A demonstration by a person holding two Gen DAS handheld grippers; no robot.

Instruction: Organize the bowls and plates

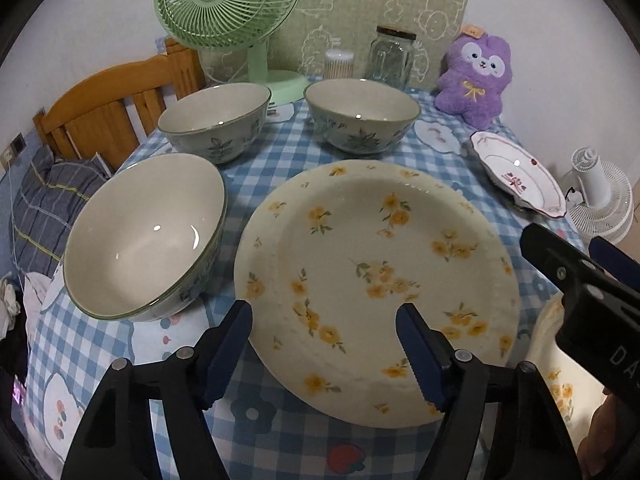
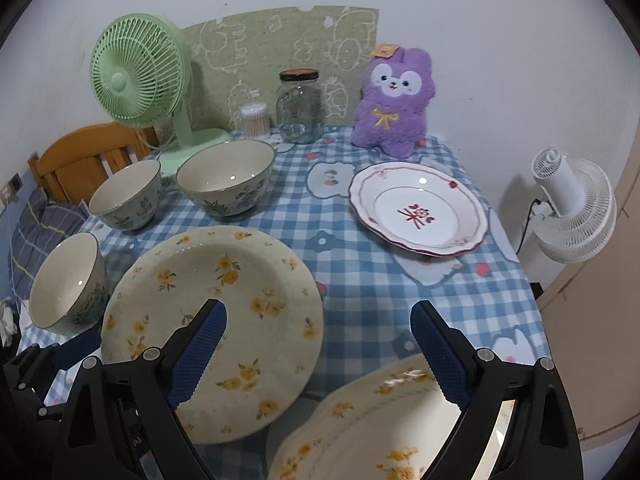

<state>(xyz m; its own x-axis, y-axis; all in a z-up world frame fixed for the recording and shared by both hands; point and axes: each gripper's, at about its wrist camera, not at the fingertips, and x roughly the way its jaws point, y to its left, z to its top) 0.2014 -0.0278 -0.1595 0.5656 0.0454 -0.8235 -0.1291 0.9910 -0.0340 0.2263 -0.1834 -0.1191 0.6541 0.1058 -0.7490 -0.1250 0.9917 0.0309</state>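
while both jaws gape empty, only the right view shows a second yellow-flowered plate (image 2: 360, 432).

Checked-cloth table (image 2: 372, 292) bearing three bowls (image 2: 226, 176), plates (image 2: 212, 320), fan (image 2: 140, 84), jar (image 2: 300, 108), swab tub (image 2: 255, 120), plush (image 2: 394, 100).

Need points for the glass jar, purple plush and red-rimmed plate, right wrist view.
glass jar (image 2: 300, 114), right wrist view, middle of the glass body.
purple plush (image 2: 390, 114), right wrist view, chest at the yellow bow.
red-rimmed plate (image 2: 418, 210), right wrist view, centre of the well.
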